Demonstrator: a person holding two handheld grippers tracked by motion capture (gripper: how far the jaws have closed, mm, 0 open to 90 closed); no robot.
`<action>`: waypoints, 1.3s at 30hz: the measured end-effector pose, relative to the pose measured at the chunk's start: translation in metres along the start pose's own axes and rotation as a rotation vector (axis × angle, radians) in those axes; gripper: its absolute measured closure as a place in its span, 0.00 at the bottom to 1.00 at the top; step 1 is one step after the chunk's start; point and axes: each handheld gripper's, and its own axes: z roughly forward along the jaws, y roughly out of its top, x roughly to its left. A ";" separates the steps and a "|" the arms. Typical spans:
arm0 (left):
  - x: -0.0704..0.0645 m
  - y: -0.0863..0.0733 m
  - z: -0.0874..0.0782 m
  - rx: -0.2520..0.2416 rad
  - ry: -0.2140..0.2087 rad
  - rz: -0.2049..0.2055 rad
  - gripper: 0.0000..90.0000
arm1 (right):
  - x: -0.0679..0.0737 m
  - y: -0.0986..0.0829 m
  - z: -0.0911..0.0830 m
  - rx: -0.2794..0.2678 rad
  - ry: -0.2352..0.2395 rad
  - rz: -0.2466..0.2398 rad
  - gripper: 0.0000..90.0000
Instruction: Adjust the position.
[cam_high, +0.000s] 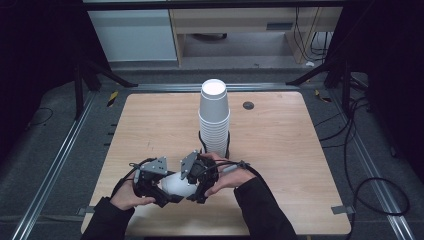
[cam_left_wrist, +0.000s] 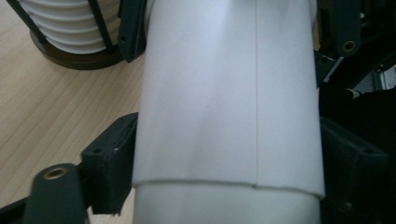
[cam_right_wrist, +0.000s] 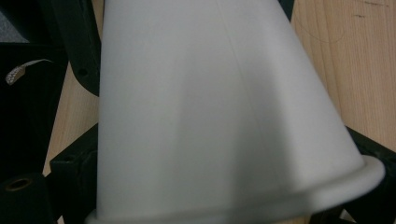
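Observation:
Near the table's front, both grippers hold white paper cups (cam_high: 177, 184) between them. In the left gripper view the cups (cam_left_wrist: 224, 93) look nested, one cup's edge overlapping another. My left gripper (cam_high: 164, 194) (cam_left_wrist: 226, 140) is shut on them, a jaw on each side. From the other side my right gripper (cam_high: 198, 192) (cam_right_wrist: 224, 154) is shut on a cup (cam_right_wrist: 210, 107), whose rolled rim (cam_right_wrist: 369, 172) sits by its jaw. Behind them a tall stack of upturned white cups (cam_high: 214, 117) (cam_left_wrist: 65, 28) stands in a black holder (cam_high: 228, 146).
The wooden table (cam_high: 285, 165) has a small dark grommet (cam_high: 248, 105) at the back right. Metal rails and cables run along the floor on both sides. The person's sleeves come in at the front edge.

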 end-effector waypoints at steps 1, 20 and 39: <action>0.000 0.000 0.000 0.001 -0.001 -0.001 0.20 | 0.000 0.000 0.000 0.001 0.000 0.001 0.08; 0.000 -0.001 -0.002 0.022 0.003 0.018 0.22 | 0.000 -0.005 -0.006 -0.067 -0.003 0.016 0.06; 0.007 -0.007 -0.006 0.032 0.047 -0.004 0.23 | -0.003 -0.018 -0.035 -0.123 -0.027 0.070 0.05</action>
